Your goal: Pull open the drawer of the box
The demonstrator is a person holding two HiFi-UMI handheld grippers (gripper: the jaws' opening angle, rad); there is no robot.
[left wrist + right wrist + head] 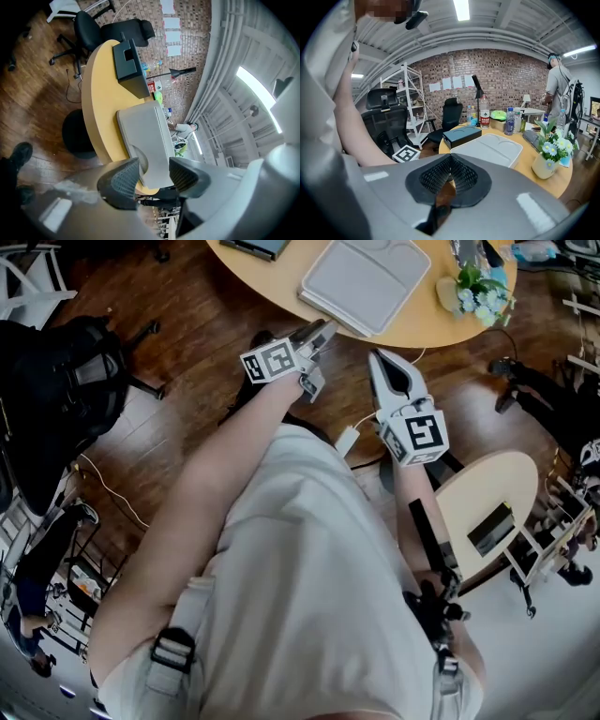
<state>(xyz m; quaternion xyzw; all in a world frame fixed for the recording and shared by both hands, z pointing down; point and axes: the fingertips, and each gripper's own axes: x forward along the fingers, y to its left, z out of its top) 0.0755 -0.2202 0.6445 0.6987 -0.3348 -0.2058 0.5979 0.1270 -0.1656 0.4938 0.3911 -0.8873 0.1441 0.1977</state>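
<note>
The dark box [256, 247] lies on the round wooden table [422, 324] at the far edge of the head view, partly cut off. It also shows in the left gripper view as the dark box [128, 65] and in the right gripper view as the dark box [461, 135], behind a grey tray; I cannot make out its drawer front. My left gripper [322, 331] hovers just off the table's near rim, open, its pads [123, 180] apart with nothing between them. My right gripper [376, 360] hangs beside it over the floor, its pads [459, 174] shut together and empty.
A grey compartment tray [366, 279] lies between the grippers and the box. A vase of flowers [478, 292] and bottles [485, 115] stand on the table. Office chairs [386, 119], a shelf [405, 93], a standing person [558, 84] and a small round table [487, 507] surround it.
</note>
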